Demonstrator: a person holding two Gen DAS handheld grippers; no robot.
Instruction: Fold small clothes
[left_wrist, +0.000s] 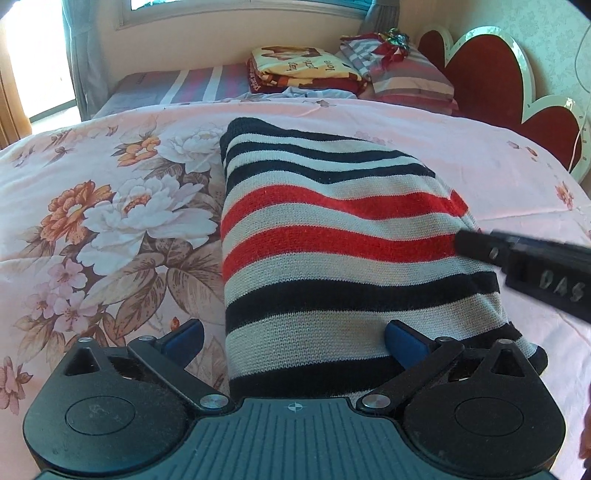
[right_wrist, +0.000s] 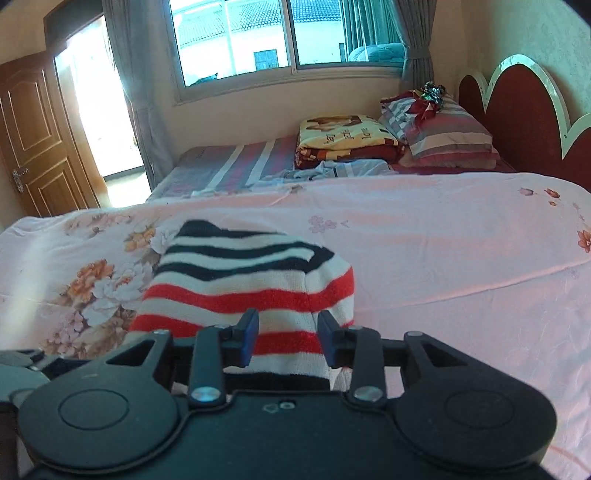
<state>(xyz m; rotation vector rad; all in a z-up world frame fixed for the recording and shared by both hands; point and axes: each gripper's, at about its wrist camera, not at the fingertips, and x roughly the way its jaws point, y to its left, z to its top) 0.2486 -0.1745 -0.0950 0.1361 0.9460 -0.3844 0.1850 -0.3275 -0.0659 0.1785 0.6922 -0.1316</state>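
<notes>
The sweater (left_wrist: 332, 236), a knit with black, white and red stripes, lies folded into a narrow bundle on the floral pink quilt (left_wrist: 110, 206), with the printed flower cluster just beside its left edge. The left gripper (left_wrist: 295, 341) sits low at the near end of the sweater, pointing along its length toward the headboard (left_wrist: 491, 74). Its fingers (left_wrist: 184, 339) are spread wide: the left pad rests over the quilt beside the sweater, and the right pad touches the knit near the sweater's near right corner; nothing is pinched between them. The right gripper (right_wrist: 288, 339) approaches the sweater from its right side, level with the red stripes; in the left wrist view its black body crosses the sweater's right edge. Its fingers (right_wrist: 249, 336) stand partly apart, with the red-and-white striped fold lying in the gap between the blue pads; whether the pads press the fabric cannot be told. Beyond the sweater, near the headboard, lie a folded blanket (right_wrist: 343, 136) and a striped pillow (right_wrist: 450, 136).
</notes>
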